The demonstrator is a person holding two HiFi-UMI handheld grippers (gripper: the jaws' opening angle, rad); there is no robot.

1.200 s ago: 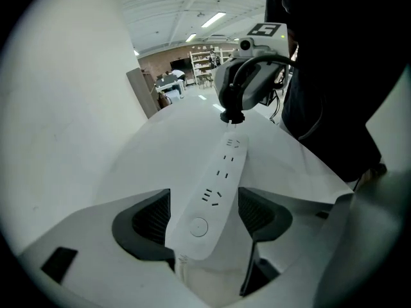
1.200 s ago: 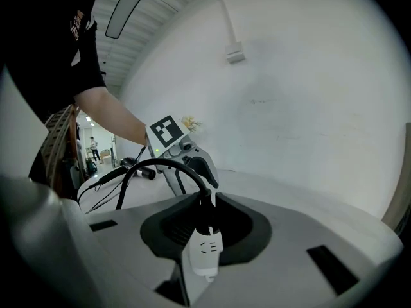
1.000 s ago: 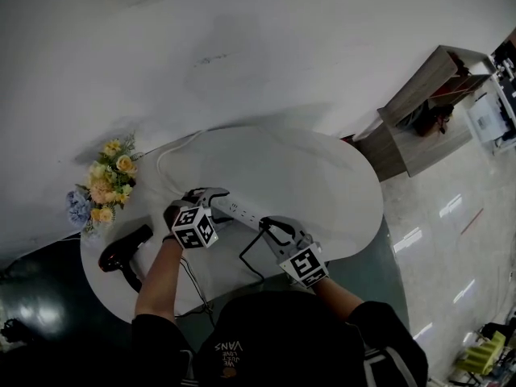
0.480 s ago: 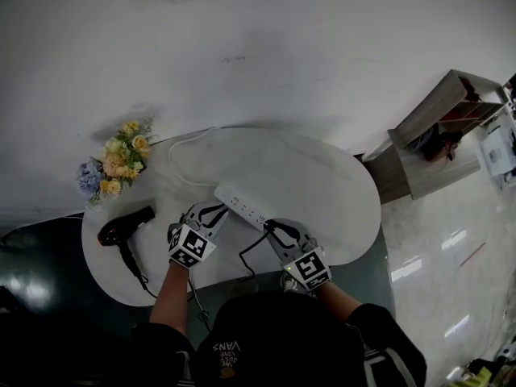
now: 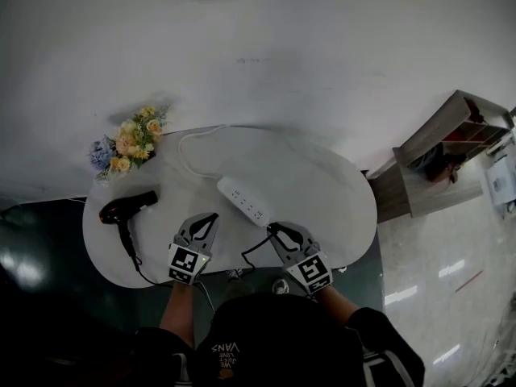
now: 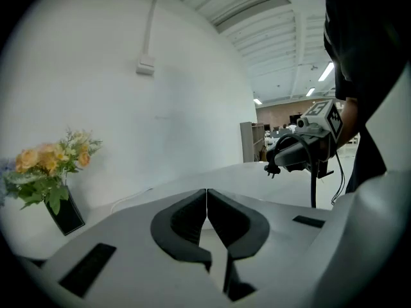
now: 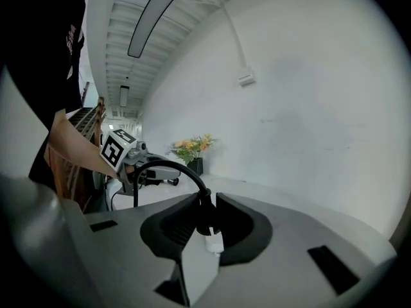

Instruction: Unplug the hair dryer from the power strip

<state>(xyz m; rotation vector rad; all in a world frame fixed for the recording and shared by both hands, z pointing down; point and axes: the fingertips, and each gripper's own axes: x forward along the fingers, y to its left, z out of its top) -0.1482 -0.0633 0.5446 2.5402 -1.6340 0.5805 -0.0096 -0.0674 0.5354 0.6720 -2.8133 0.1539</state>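
A white power strip [image 5: 244, 201] lies at the middle of the white table [image 5: 322, 192], with no plug in it. The black hair dryer [image 5: 125, 209] rests near the table's left edge, and its black cord [image 5: 251, 252] runs along the near edge. My right gripper [image 5: 275, 229] hovers just short of the strip's near end, shut on the black plug [image 7: 205, 226]. The plug's prongs [image 6: 272, 169] hang free in the air. My left gripper [image 5: 210, 218] is left of the strip and apart from it. Its jaws have just been closing and now meet with nothing between them [image 6: 207, 201].
A bunch of yellow flowers [image 5: 131, 139] in a dark vase stands at the table's far left by the white wall. The strip's white cord [image 5: 189, 147] loops toward the wall. A wooden shelf unit [image 5: 439, 156] stands on the floor to the right.
Both grippers have drawn back from the power strip toward the table's near edge. The left gripper let go of the strip's end and closed. The right gripper carried the plug away from it.
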